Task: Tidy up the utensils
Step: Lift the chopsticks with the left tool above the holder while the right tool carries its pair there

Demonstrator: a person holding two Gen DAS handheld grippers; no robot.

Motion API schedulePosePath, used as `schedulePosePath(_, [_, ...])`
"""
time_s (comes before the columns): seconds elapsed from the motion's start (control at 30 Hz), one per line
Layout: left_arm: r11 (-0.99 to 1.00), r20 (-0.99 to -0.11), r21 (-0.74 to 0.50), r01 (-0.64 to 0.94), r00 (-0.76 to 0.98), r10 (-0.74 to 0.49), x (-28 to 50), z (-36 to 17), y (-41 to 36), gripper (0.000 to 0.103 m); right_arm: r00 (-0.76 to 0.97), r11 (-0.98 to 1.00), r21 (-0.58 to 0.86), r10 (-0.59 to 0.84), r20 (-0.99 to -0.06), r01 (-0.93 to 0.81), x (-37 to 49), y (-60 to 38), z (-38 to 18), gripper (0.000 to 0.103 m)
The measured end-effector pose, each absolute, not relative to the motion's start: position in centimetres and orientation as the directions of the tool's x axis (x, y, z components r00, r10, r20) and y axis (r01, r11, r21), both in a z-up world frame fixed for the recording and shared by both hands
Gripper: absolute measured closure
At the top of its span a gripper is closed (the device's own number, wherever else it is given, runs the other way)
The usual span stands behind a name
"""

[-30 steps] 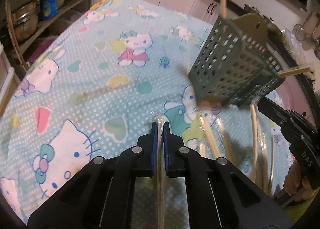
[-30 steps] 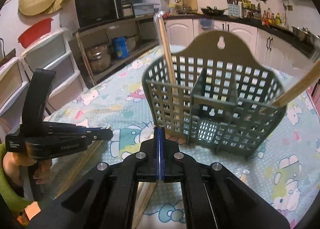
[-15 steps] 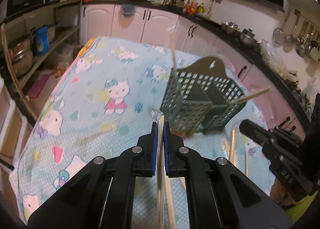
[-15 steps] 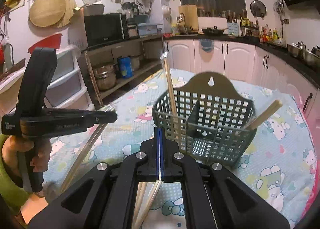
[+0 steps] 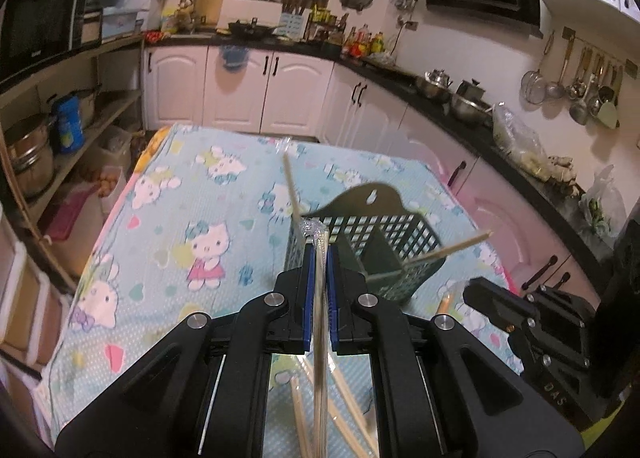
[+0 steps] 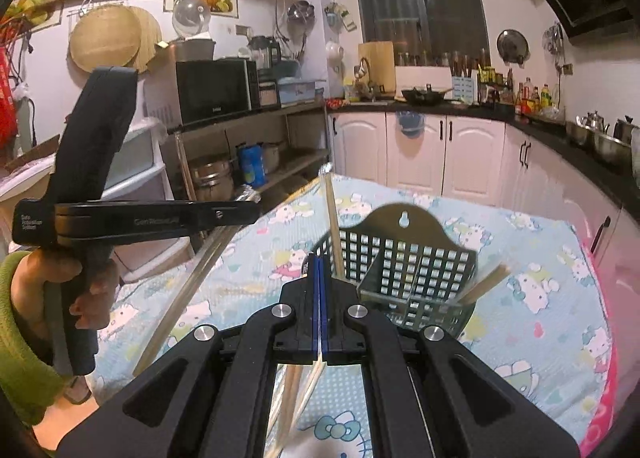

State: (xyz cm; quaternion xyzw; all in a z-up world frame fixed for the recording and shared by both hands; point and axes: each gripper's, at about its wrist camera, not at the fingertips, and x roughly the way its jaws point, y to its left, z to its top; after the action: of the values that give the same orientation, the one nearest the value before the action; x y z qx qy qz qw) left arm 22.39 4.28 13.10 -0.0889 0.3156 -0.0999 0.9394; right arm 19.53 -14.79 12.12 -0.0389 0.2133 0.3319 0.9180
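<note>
A grey-green perforated utensil basket (image 5: 380, 242) (image 6: 404, 278) stands on the Hello Kitty tablecloth (image 5: 168, 242). Two wrapped chopstick pairs stick out of it, one upright (image 5: 291, 190) (image 6: 333, 218), one leaning right (image 5: 456, 248) (image 6: 486, 282). My left gripper (image 5: 319, 254) is shut on a plastic-wrapped pair of chopsticks (image 5: 319, 318), held above and in front of the basket; it also shows in the right wrist view (image 6: 192, 278). My right gripper (image 6: 319, 270) is shut with nothing clearly between its tips. Several wrapped chopsticks (image 5: 344, 398) (image 6: 300, 386) lie on the cloth below.
The table sits in a kitchen with white cabinets (image 5: 240, 90) behind and a shelf with pots (image 5: 32, 154) at the left. The right gripper's body (image 5: 540, 330) is at the lower right in the left wrist view. The table's edges (image 6: 608, 338) fall off at the sides.
Both grippers have risen and pulled back from the basket, so it looks smaller and lower. My left gripper has lifted the wrapped chopsticks off the cloth.
</note>
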Motion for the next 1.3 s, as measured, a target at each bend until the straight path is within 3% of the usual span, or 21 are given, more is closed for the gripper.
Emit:
schedulePosePath(0.73, [0.975, -0.357, -0.192, 0.115, 0.917, -0.179, 26.6, 20.3, 2.0, 0.102, 0.777, 0.803, 0.012, 0.579, -0.248, -0.595, 20.8, -16.2, 20.2, 0.102])
schedulePosePath(1.3, [0.984, -0.233, -0.167, 0.056, 0.968, -0.094, 31.8, 20.7, 0.7, 0.102, 0.817, 0.834, 0.02, 0.545, -0.187, -0.552, 24.8, -16.9, 23.0, 0.102])
